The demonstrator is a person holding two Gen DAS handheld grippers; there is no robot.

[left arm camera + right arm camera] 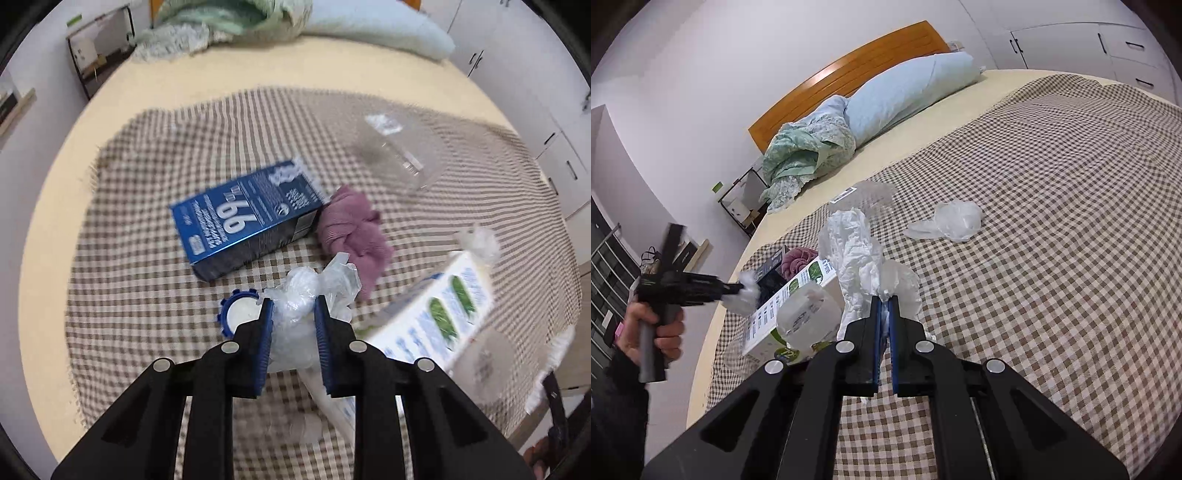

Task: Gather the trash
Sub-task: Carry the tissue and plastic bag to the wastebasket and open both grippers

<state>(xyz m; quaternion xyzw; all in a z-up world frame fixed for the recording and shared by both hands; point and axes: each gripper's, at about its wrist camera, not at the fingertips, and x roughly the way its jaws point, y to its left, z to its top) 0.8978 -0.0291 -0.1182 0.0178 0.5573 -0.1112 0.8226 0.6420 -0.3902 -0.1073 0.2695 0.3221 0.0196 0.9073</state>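
Crumpled plastic wrap (295,317): was clamped between the narrowly parted jaws of the left gripper (293,306), lifted above the checked blanket (147,295).
Blue carton (245,218): lay flat on the blanket, printed "99", long axis running diagonally from near-left to far-right.
White bag (857,254): was pinched by the right gripper (885,302), jaws nearly together, standing upward.
White carton (786,306): bore green leaf pictures; text unreadable.
Purple cloth (354,229): touched the blue carton's end.

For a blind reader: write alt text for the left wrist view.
The left gripper holds crumpled clear plastic above a checked blanket. Nearby lie a blue box, a blue-rimmed lid and a purple cloth.
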